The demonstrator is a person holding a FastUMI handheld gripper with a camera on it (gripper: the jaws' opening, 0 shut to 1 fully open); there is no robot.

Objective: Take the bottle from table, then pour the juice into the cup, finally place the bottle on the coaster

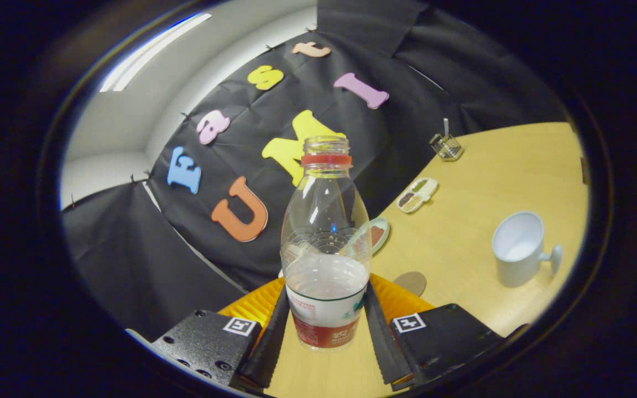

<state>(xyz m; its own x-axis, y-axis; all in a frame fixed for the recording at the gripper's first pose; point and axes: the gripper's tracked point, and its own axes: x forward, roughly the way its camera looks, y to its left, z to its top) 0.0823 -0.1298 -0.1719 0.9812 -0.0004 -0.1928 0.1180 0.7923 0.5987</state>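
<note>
The tabletop (479, 166), pale wood, carries everything here, and the bottle (325, 243) serves as the landmark. The bottle is clear plastic, uncapped, with a red ring under its open neck and a label around its lower body; a little pale liquid sits in its lower part. It stands between the two fingers of the claw (327, 326), which press against its labelled lower body from both sides, so the claw holds the bottle in a narrow grip. The whole view is tilted, so whether the bottle's base rests on the tabletop cannot be told.

Well to the right of the bottle stands a white cup (519, 249), its mouth open and its handle pointing away from the bottle. Just behind the bottle's right side lies a round brown coaster (410, 282). Farther beyond the bottle lie a small dish (378, 233), then a divided tray (418, 194), then a wire holder (447, 146) near the booth wall.
</note>
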